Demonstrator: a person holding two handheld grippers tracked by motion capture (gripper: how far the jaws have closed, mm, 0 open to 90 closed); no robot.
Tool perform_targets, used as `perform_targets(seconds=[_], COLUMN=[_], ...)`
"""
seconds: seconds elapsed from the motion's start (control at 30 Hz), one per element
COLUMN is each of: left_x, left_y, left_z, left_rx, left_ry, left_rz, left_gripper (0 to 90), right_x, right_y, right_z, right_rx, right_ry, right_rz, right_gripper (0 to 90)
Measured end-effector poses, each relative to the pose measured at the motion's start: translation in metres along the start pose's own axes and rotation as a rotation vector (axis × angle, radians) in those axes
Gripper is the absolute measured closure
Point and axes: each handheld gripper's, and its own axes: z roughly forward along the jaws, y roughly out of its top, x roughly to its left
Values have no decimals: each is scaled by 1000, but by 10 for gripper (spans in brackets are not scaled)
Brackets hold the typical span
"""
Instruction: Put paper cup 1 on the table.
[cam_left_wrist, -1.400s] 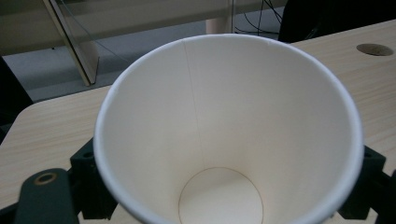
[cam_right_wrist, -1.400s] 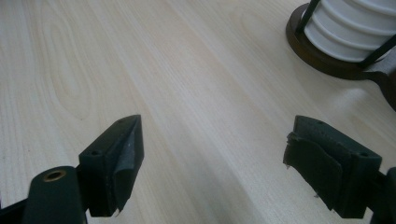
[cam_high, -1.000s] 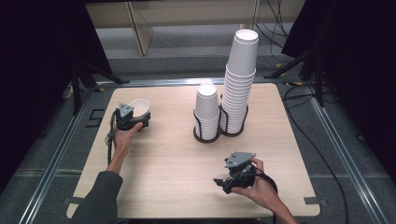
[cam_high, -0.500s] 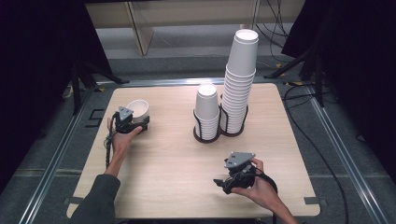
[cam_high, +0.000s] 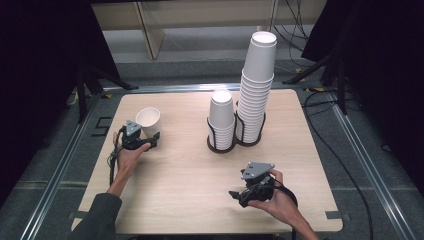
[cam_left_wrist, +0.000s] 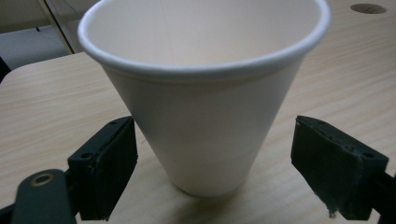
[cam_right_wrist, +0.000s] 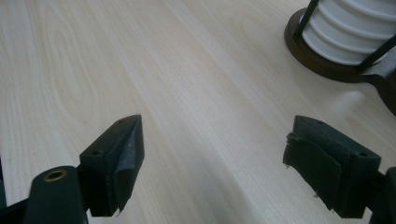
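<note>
A single white paper cup (cam_high: 148, 120) stands upright on the wooden table (cam_high: 180, 170) at the left. My left gripper (cam_high: 148, 139) is open around it. In the left gripper view the cup (cam_left_wrist: 205, 93) sits between the two jaws with a gap on each side. My right gripper (cam_high: 239, 195) is near the front right of the table, open with nothing between its fingers (cam_right_wrist: 116, 163); only bare wood lies under it.
Two cup stacks stand in a dark wire holder (cam_high: 220, 146) at mid-table: a short stack (cam_high: 221, 117) and a tall stack (cam_high: 256, 85). The holder's base (cam_right_wrist: 317, 58) shows at the upper right of the right gripper view. Metal rails run along the table's sides.
The left gripper and the cup have shifted slightly toward the near edge. The right gripper has not moved.
</note>
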Motion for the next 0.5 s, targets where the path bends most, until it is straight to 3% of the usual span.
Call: perform_targets(seconds=[0.2,0.33,0.5], left_x=[-12,-19,-33], left_y=[-2,-1,2], left_z=[-22,-37,-57], left_rx=[-4,-13,-42], left_ry=[-13,-18,-55], left_rz=[-50,-40,-44], left_gripper=[144,144,144], right_x=[-2,-1,-3], right_y=[-1,0,0], right_z=[-1,-1,-2], right_rx=[-4,-9,-17], right_ry=[0,0,-14], right_rz=[10,3,2], right_gripper=[190,190,191])
